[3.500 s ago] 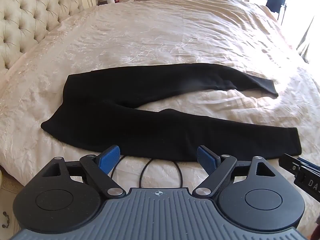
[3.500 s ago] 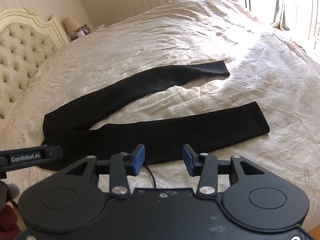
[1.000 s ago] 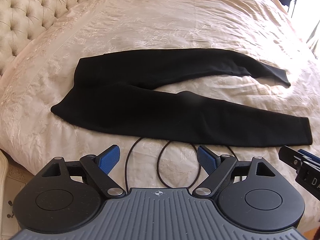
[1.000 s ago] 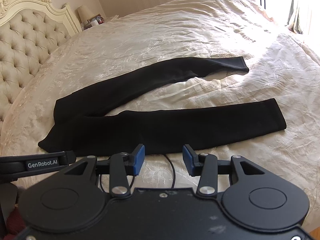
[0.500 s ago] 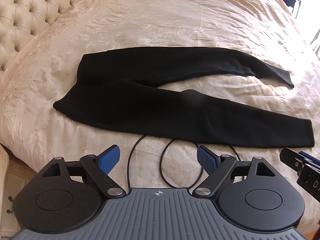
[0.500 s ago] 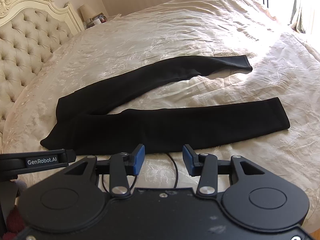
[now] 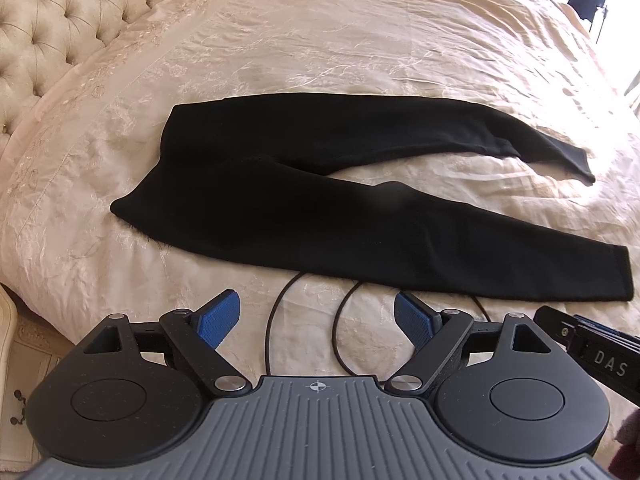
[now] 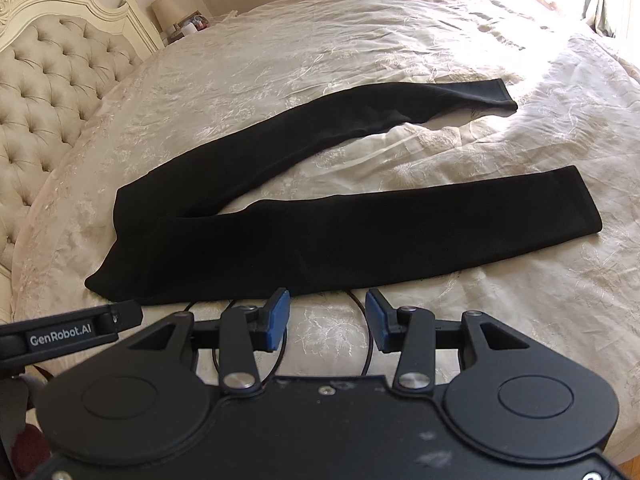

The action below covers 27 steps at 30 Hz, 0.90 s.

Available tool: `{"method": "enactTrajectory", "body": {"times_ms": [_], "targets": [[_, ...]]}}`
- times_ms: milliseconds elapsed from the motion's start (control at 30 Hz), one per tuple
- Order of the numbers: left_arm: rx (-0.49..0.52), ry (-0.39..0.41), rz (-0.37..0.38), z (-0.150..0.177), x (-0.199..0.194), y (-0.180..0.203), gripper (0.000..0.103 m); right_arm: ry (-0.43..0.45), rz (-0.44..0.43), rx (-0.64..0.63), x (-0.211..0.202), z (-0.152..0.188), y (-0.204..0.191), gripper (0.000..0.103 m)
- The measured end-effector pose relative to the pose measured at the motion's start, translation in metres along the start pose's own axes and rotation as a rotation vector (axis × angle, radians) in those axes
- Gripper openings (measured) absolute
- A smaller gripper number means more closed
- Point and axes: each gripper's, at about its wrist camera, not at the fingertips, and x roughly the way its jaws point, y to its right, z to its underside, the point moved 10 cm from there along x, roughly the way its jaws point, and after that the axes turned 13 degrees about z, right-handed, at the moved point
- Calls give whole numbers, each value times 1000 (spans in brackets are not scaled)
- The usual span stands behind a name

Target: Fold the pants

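Note:
Black pants lie flat on the cream bedspread, waist to the left, both legs spread apart to the right. They also show in the right wrist view. My left gripper is open and empty, just short of the near leg's lower edge. My right gripper is open and empty, its blue pads close to the near leg's edge.
A tufted cream headboard stands at the left. Black cables loop on the bed in front of the grippers. The bed's near edge drops off at lower left. A nightstand with a lamp is behind the bed.
Both grippers have moved forward and a little higher over the bed, so the pants sit closer and larger in view. The pants have not moved. Both grippers stay open.

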Motion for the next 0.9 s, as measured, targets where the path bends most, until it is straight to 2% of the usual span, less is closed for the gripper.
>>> {"method": "enactTrajectory", "body": {"times_ms": [267,500,633,733,900], "targets": [[7,-56,-6,-15,28,-13,84,-56,33,-35,27,4,-21,45],[36,-92,12,-45,60,-24,84,-8,83,-54,46,-27,-38,45],[42,-147,49,-56,83,-33,84,-51,82,-55,67,-42,-49,45],[66,-185,60,-65,102,-39,78,-95,99,-66,86,-49,-55,45],[82,-230,78,-81,128,-48,77,-128,169,-118,114,-62,-59,45]]}}
